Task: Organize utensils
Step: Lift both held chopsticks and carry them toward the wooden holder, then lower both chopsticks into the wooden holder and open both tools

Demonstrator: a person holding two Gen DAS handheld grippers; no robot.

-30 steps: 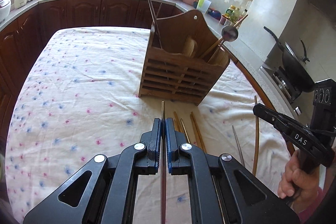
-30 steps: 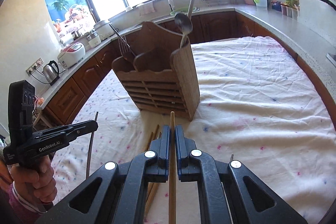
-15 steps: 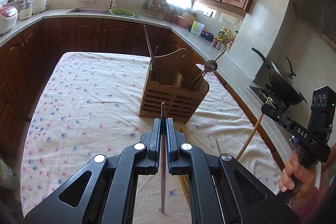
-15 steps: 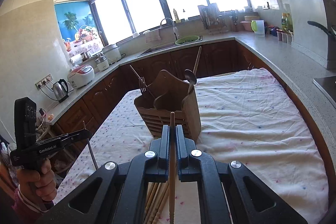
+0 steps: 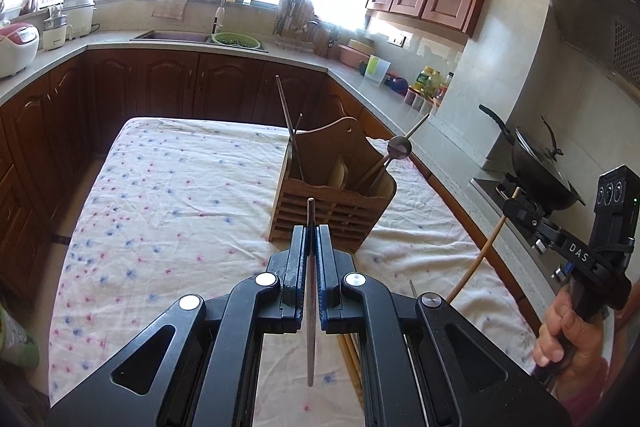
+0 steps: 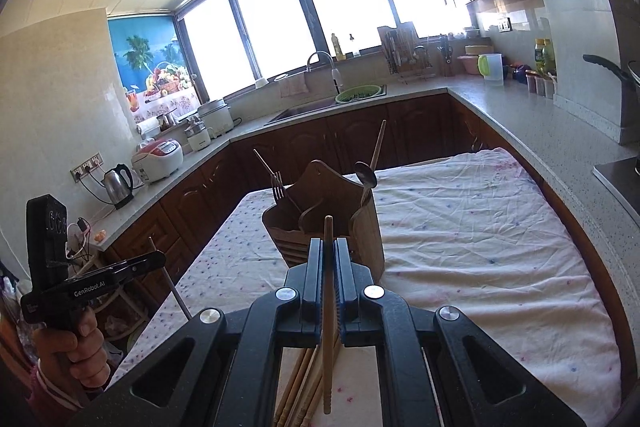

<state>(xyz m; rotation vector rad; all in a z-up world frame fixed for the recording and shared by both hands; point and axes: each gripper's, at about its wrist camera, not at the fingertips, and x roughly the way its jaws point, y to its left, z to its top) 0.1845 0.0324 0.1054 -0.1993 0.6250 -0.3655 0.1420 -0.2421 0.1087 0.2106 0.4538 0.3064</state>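
Observation:
A wooden utensil holder (image 5: 328, 199) stands on the cloth-covered table (image 5: 168, 211); it also shows in the right wrist view (image 6: 324, 223) with a fork (image 6: 276, 187) and a ladle (image 6: 366, 175) in it. My left gripper (image 5: 311, 231) is shut on a thin metal chopstick (image 5: 310, 291), held above the table short of the holder. My right gripper (image 6: 328, 247) is shut on a wooden chopstick (image 6: 328, 307), also raised. In the left wrist view the right gripper (image 5: 516, 207) is at the right with its chopstick (image 5: 476, 263) hanging down.
Several wooden chopsticks (image 6: 300, 387) lie on the table below the grippers. Kitchen counters with a sink (image 5: 176, 35), a rice cooker (image 6: 158, 163), a kettle (image 6: 118, 185) and a wok (image 5: 536, 163) surround the table.
Both grippers have lifted up and back from the table with their chopsticks; the holder now looks smaller and farther away.

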